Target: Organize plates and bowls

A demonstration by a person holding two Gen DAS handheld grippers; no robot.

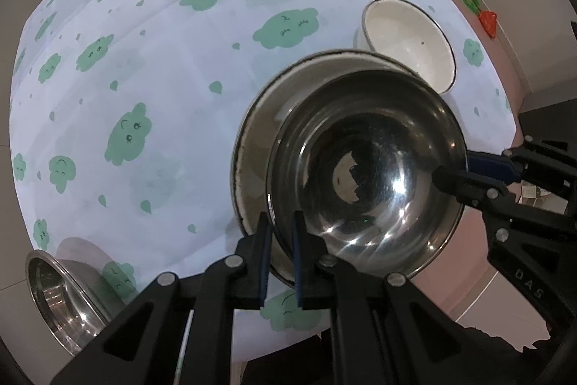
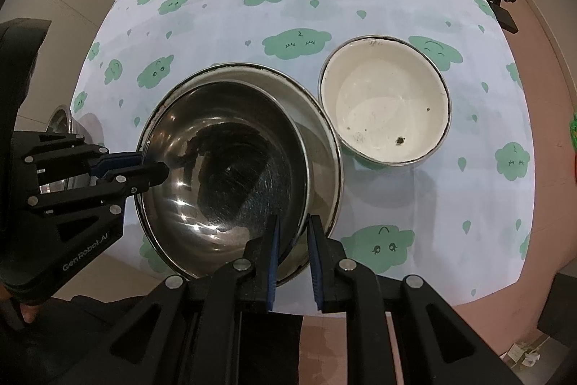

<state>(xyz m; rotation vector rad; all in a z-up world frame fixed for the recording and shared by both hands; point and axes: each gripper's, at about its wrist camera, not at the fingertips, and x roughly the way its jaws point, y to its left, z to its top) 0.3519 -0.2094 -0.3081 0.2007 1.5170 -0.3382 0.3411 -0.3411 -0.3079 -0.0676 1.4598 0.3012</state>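
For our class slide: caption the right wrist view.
Both claws grip the steel bowl by its rim above a larger dish.

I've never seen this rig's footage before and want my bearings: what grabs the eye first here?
A shiny steel bowl fills the middle, held by both claws: the left claw and right claw each pinch its rim on opposite sides. It sits inside a wider dark-rimmed bowl on the tablecloth printed with green clouds. A cream enamel bowl stands beside them, and another steel bowl lies tilted at the table's near edge.
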